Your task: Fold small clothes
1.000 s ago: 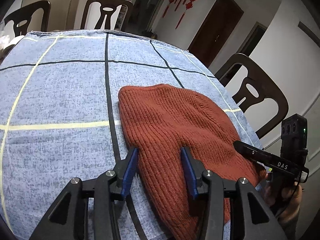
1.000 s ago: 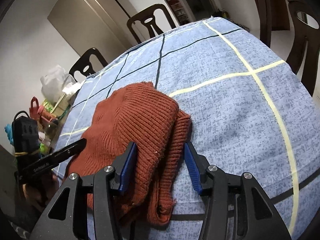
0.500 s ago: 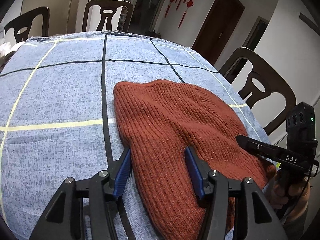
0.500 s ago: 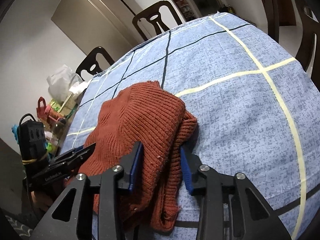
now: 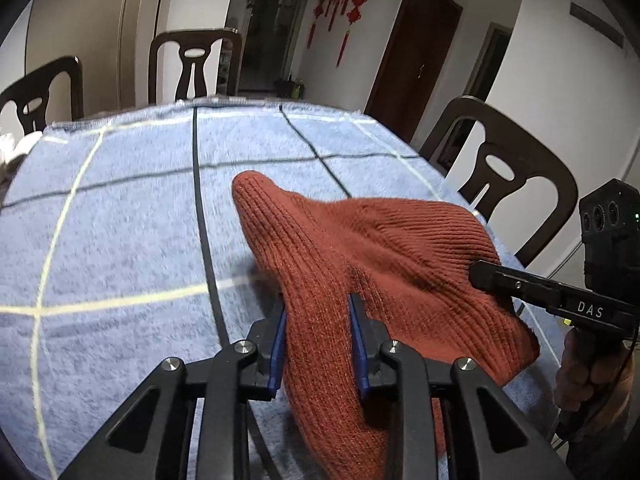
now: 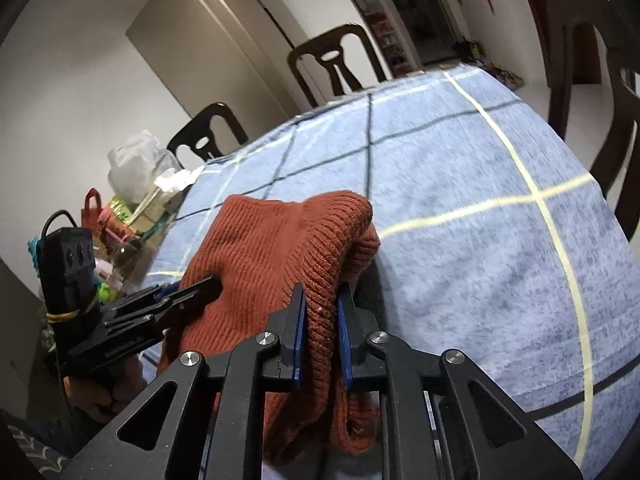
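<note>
Left tongs: the left gripper (image 5: 318,330) has just been closing and now pinches a ridge of the rust-red ribbed knit hat (image 5: 384,248) between its blue pads, at the hat's near left edge.
Hat: its near edge is raised off the blue checked tablecloth (image 5: 120,216); the far rounded end still lies on the cloth near the table's middle.
Right tongs: the right gripper (image 6: 322,326) has just been closing too, and clamps the thick rolled cuff at the hat's near right side.
Risk, grip: each pinch takes only a narrow fold, so I judge the stretchy knit could slide out if the two hands pull apart.
Risk, fold: uneven lifting would likely skew the crease or drag the far end across the cloth.
Risk, clutter: the bags and bottles (image 6: 132,208) at the table's left edge sit near the left hand's path.
Hidden: how many layers each pinch holds cannot be told; the cuff's underside is out of sight.
Cut off: the hat's nearest hem runs below both views.
</note>
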Tool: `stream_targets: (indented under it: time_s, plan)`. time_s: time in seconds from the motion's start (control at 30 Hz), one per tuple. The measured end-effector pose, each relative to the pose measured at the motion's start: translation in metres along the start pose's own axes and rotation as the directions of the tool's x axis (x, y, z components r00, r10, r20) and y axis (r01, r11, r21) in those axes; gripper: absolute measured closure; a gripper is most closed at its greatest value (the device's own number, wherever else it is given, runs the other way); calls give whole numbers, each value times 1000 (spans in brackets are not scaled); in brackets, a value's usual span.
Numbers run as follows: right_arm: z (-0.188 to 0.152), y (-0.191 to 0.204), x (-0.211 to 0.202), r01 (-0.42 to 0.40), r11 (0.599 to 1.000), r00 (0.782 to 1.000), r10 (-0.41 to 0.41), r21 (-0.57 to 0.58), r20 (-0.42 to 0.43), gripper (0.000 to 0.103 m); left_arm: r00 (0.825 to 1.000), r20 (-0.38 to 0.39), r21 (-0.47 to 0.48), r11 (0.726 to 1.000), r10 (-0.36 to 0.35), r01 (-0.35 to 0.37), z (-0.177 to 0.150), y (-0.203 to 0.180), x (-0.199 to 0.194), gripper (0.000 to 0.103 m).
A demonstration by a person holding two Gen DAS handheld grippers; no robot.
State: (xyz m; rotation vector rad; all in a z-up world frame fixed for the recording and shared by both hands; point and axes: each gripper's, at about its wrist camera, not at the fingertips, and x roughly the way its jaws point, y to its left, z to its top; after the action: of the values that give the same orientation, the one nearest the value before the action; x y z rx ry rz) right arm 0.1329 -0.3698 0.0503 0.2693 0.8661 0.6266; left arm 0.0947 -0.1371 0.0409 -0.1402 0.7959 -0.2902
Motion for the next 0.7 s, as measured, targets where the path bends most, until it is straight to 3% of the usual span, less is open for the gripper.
stream_targets:
  time_s: [0.23,0.4,0.7]
  plan:
    - [17,33,18,-71,997,997,71,-30,12,89,998,65,4,1000,2,-2,17,32,-32,74]
    - [34,61,60,-131,990,991,130,-51,-26,89,995,91,-17,999,50,-48,26,75,-49,74]
    - [48,81,137,-179,984,978,174,-28,-113,89,991,71,-74,991,117,-111,43,155,-39,74]
